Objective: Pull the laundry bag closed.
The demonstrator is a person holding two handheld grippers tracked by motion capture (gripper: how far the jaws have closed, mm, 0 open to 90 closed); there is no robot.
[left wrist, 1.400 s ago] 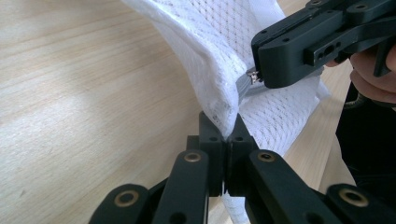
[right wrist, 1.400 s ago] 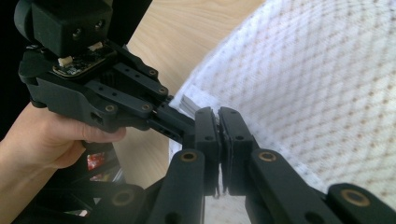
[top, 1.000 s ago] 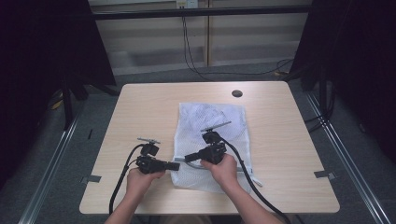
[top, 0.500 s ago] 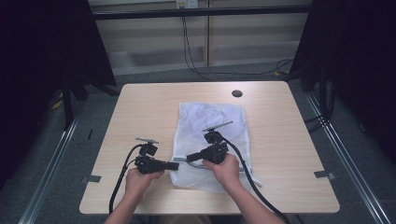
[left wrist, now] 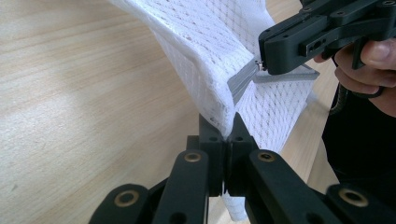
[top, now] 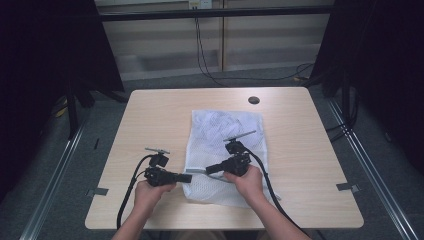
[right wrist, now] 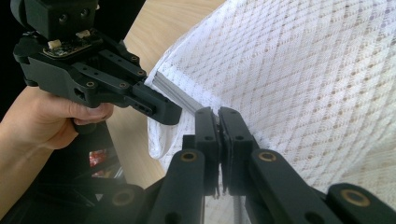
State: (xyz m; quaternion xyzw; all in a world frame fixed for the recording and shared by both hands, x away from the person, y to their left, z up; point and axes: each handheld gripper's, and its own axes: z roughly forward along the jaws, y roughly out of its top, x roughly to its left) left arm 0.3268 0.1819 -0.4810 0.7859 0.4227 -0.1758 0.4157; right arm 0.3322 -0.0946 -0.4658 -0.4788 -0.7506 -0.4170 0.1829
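Observation:
A white mesh bag [top: 227, 130] lies flat on the wooden table [top: 150, 115], with a grey zipper [left wrist: 240, 85] along its near left edge. My left gripper [top: 187, 177] points right and is shut on the bag's mesh edge [left wrist: 219, 93], which lifts the fabric off the table. My right gripper [top: 210, 170] points left towards it, a short gap away, and is shut on the zipper at its small metal pull [left wrist: 258, 65]. In the right gripper view my own jaws [right wrist: 218, 114] pinch the bag's zipper seam [right wrist: 177, 95], and the left gripper [right wrist: 166, 112] sits just to their left.
A dark round grommet hole [top: 254, 100] sits at the table's far side. Black cables trail from both grippers towards the near edge [top: 127, 200]. Metal floor rails [top: 372, 165] run along both sides of the table, with dark curtains beyond.
The right gripper has edged very slightly to the right. The left gripper and the bag have stayed where they were.

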